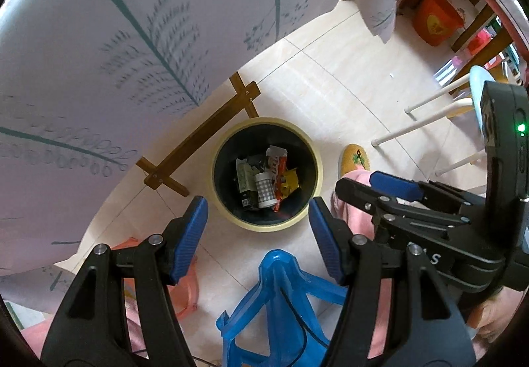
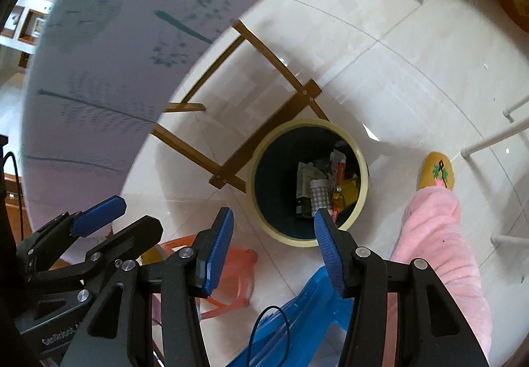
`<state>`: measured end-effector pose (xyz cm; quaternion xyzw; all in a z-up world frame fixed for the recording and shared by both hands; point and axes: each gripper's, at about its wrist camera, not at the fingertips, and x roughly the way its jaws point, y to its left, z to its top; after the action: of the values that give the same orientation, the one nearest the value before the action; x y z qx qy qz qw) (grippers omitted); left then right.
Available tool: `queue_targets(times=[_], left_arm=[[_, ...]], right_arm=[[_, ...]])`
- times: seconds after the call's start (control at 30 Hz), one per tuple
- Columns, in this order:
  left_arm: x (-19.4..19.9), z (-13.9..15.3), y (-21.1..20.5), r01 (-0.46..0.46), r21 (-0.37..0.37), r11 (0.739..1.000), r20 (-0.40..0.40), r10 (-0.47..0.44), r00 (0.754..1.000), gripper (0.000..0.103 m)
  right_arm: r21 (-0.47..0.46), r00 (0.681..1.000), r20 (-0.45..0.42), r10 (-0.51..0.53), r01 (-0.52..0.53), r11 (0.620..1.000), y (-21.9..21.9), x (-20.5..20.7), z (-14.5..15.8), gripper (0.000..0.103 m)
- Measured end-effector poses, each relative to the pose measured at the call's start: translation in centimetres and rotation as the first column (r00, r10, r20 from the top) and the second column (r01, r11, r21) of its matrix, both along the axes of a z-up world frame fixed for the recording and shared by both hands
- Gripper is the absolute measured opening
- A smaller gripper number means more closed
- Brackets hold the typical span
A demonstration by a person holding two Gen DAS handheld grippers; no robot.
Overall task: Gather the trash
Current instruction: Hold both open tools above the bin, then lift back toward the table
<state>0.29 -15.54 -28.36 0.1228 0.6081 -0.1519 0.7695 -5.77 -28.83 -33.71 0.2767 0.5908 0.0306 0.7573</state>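
Trash (image 1: 267, 178) sits in the bottom of the round cream-rimmed bin (image 1: 317, 168) on the tiled floor (image 1: 330, 95): a checked cup, a green-printed carton and red and yellow wrappers, heaped at the centre of my left view, so I judge these pieces already collected. My left claw (image 1: 258, 234) hangs above the bin's six o'clock edge, released and empty, nothing between its blue pads. My right claw (image 2: 272, 246) is likewise released and empty, the bin at its one o'clock, which I read as both pointing down for a drop. At nine to twelve o'clock the bench's printed cloth (image 1: 99, 69) overhangs its wooden legs (image 1: 198, 142). A blue plastic stool (image 1: 281, 300) lies at six, and a slippered foot (image 1: 355, 158) stands at three, just beside the bin.
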Motion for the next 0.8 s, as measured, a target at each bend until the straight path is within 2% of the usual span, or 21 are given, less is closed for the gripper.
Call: queue_targets(times=[0.1,0.27,0.37,0.57,0.8], left_arm=[[-0.7,2.0,0.0,0.018,-0.004,1.0,0.003,-0.018,1.0,0.06],[-1.5,6.7,0.5,0.03,-0.016,0.999,0.082,-0.029,0.996,0.06],[-1.2,8.9,1.2,0.016,-0.039,0.999,0.102,-0.012,0.995,0.06],[0.3,13.6,3.7,-0.029,-0.082,0.996,0.163,0.042,0.986,0.06],[3.7,17.8,6.7,-0.077,-0.111,0.991,0.226,0.101,0.969,0.06]], right_arm=[[-0.006,0.999,0.035,0.008,-0.008,1.0,0.0,-0.6,2.4,0.052],[-0.024,0.994,0.106,0.036,-0.034,0.999,0.7,-1.0,6.8,0.052],[-0.043,0.986,0.153,0.068,-0.062,0.997,1.5,-0.8,9.6,0.052],[-0.083,0.96,0.247,0.131,-0.114,0.99,3.3,0.7,14.8,0.052],[-0.127,0.92,0.342,0.188,-0.153,0.98,5.0,4.6,20.1,0.052]])
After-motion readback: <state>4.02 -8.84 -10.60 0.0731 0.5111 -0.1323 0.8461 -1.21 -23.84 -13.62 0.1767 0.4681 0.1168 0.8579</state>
